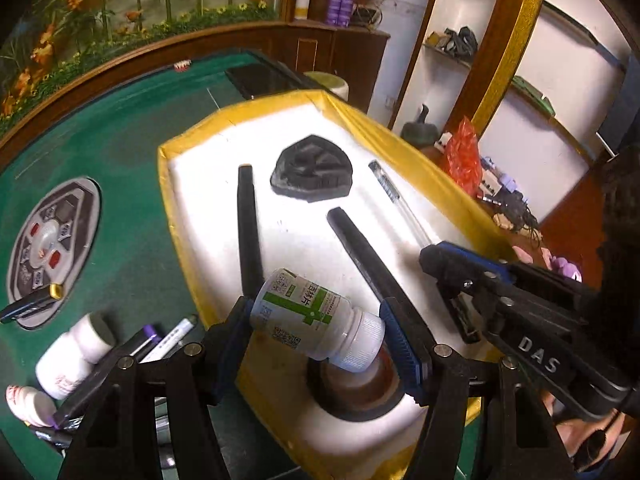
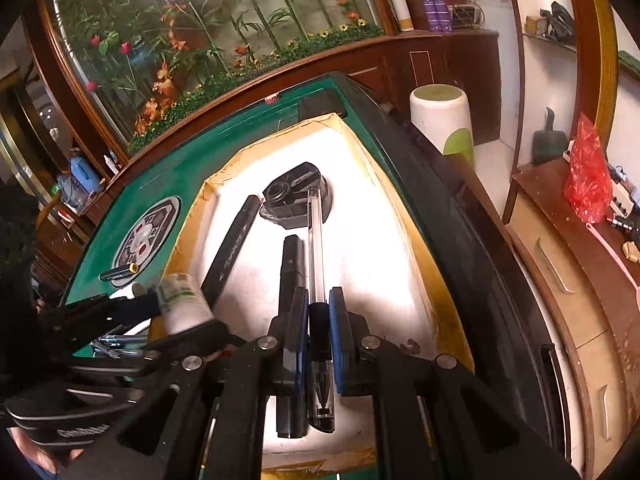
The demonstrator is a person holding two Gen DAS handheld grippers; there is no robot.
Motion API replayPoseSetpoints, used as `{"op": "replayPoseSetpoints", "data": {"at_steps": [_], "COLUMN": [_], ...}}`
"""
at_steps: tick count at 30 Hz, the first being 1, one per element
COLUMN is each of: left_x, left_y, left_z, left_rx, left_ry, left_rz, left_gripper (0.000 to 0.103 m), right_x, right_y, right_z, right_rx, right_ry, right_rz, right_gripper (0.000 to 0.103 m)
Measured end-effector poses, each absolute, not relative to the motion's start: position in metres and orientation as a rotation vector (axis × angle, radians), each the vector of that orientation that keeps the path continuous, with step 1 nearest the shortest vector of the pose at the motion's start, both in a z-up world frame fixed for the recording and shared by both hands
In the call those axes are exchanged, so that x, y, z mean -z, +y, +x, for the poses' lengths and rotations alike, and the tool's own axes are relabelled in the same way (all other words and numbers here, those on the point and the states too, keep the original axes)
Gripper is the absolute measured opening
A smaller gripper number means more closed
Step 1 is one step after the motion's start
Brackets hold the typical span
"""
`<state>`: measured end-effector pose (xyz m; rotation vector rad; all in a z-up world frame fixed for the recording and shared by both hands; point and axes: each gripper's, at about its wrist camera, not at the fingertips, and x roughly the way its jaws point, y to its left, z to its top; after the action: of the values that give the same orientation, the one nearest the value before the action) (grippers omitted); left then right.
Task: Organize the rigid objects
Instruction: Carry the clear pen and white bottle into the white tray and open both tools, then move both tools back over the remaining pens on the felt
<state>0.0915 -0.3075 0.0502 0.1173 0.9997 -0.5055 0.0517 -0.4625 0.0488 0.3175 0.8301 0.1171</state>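
Left wrist: fingers (image 1: 316, 332) pinch a pill bottle (image 1: 316, 320); right fingers (image 2: 319, 312) pinch a pen (image 2: 318, 256).

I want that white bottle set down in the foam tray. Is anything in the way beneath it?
Partly. The left gripper holds the bottle over the tray's near end, where a round brown-lined hole sits directly below. Two black markers lie just beyond; bare foam lies farther along.

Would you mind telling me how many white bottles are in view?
3: one bottle held in the left tool above the tray, two lying on the green table. More may be hidden.
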Motion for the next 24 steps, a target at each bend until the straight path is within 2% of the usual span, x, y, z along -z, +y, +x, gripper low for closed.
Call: {"op": "replayPoseSetpoints", "data": {"at_steps": [19,24], "left_x": [-0.055,-0.065], "left_y": [-0.299,-0.291], "left_z": [0.089,0.082], "left_rx": [0.594,0.621], "left_ry": [0.999,0.982], "left_rz": [0.02,-0.02], "left_gripper": [0.069,0.075], "right_x": [-0.047,-0.055], "right_y": [-0.456,-0.457], "right_z": [0.053,0.047], "right_rx": [-0.057,-0.04], "right_ry": [0.835,0.812], "right_rz": [0.269,0.282], "right_gripper": [0.01,0.012]}}
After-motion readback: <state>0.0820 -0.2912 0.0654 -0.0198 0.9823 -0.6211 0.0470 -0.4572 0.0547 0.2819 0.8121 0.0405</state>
